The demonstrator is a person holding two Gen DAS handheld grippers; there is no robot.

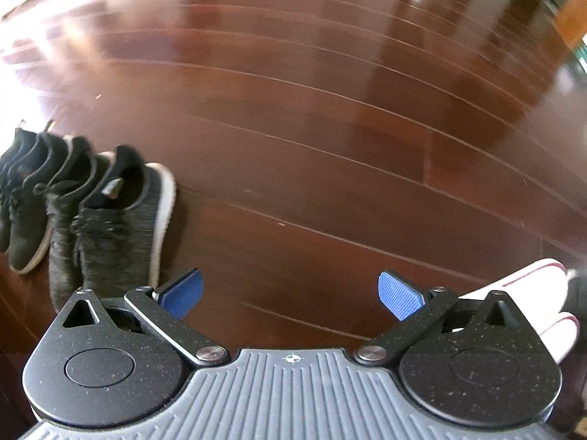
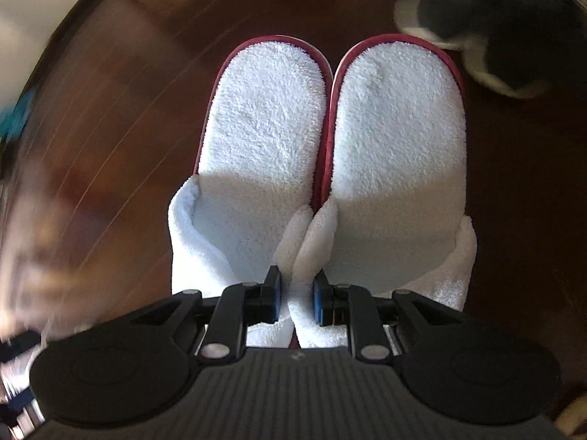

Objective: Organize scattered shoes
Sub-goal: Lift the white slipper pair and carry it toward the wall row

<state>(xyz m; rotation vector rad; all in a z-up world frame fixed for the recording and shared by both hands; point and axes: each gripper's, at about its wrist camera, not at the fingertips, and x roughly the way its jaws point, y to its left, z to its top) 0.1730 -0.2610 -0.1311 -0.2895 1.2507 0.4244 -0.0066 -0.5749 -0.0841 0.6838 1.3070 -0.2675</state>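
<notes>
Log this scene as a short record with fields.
floor: dark wood boards
left gripper: open, empty, above bare floor
right gripper: shut on slippers
slippers: white terry pair, red edging, side by side, pinched at the touching inner edges
sneakers: dark, in a row at the left
other: blurred dark shoe beyond the slippers

Glossy dark red-brown plank floor, pale window glare
</notes>
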